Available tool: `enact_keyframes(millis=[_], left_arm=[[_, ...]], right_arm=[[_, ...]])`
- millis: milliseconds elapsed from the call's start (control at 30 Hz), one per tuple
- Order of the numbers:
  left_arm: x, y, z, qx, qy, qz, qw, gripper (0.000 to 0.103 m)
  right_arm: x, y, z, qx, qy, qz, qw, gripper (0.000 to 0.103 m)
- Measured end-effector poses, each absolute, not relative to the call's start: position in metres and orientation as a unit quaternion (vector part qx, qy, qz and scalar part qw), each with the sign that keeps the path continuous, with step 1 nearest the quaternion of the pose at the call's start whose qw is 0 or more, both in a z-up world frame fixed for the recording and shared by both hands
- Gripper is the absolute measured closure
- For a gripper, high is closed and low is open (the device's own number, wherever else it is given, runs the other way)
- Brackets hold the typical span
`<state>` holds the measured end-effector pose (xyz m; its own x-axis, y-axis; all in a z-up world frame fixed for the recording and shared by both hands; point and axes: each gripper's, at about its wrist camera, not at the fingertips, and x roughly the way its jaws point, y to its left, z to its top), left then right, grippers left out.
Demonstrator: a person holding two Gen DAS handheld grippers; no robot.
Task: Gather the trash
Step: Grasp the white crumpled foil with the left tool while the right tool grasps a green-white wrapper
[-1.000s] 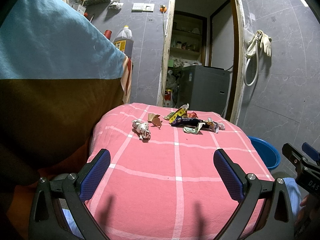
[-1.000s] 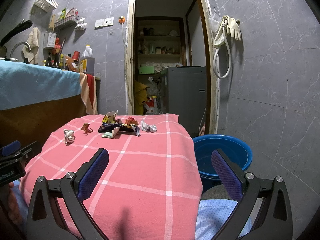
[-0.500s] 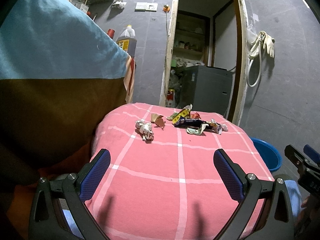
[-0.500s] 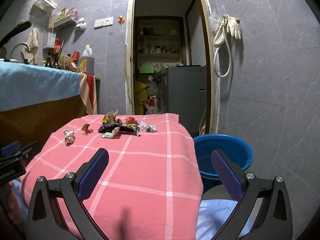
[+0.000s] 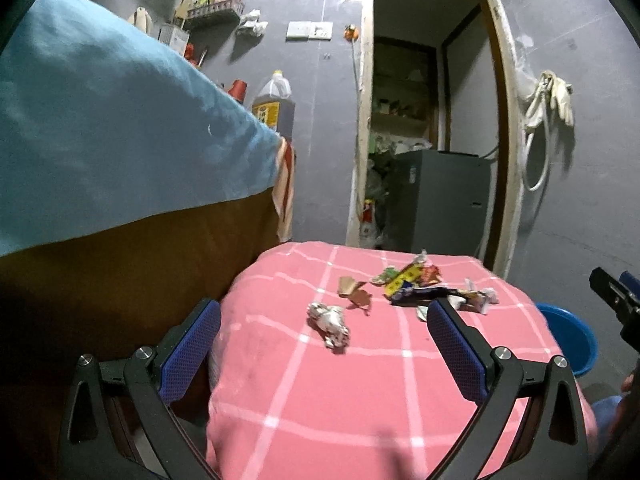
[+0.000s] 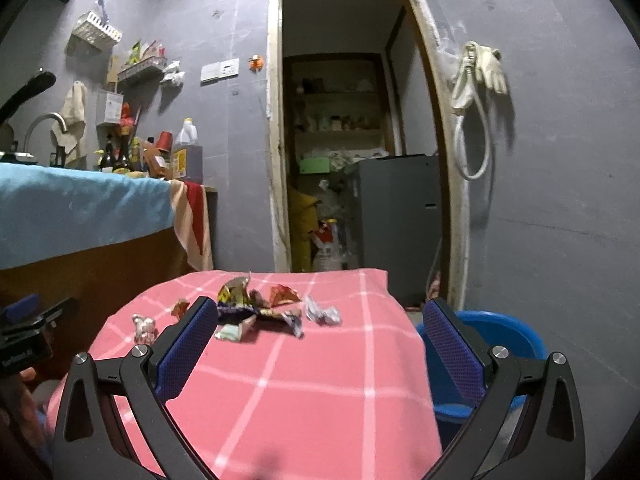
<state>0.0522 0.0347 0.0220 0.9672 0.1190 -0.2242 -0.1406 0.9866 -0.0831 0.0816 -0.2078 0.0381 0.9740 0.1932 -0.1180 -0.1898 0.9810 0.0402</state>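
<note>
Several pieces of trash lie at the far end of a pink checked table [image 5: 360,400]: a crumpled white wrapper [image 5: 329,323], a brown scrap [image 5: 354,292], a heap of coloured wrappers [image 5: 416,284] and a crumpled silver piece [image 6: 322,314]. The heap also shows in the right wrist view [image 6: 256,312]. My left gripper [image 5: 324,340] is open and empty, above the table's near left part, short of the white wrapper. My right gripper [image 6: 316,336] is open and empty, above the table's near right part.
A blue basin [image 6: 500,344] stands on the floor right of the table, also in the left wrist view [image 5: 568,340]. A counter under a blue cloth [image 5: 100,140] rises on the left. A doorway [image 6: 352,160] with a grey appliance [image 6: 396,208] lies behind the table.
Both grippers have moved forward toward the trash and the left one has swung to the left. Both stay open and empty. The trash has not moved.
</note>
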Motion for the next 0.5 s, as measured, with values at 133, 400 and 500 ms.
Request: enact_keyframes(millis=[133,400,500], left_arm=[[0.070,0.046,0.022,-0.061,0.128,0.072,0.987,0.002],[0.100,0.064,0.020,-0.082,0.171,0.077,0.979,0.002],[0.111,0.068,0.019,-0.085,0.197,0.071,0.974,0.003]], right_arm=[[0.109,-0.191,0.042,-0.004,0.072,0.127,0.989,0.000],[0.158,-0.162,0.043,-0.027,0.130,0.192,0.972,0.000],[0.174,-0.154,0.039,-0.034,0.166,0.209,0.963,0.000]])
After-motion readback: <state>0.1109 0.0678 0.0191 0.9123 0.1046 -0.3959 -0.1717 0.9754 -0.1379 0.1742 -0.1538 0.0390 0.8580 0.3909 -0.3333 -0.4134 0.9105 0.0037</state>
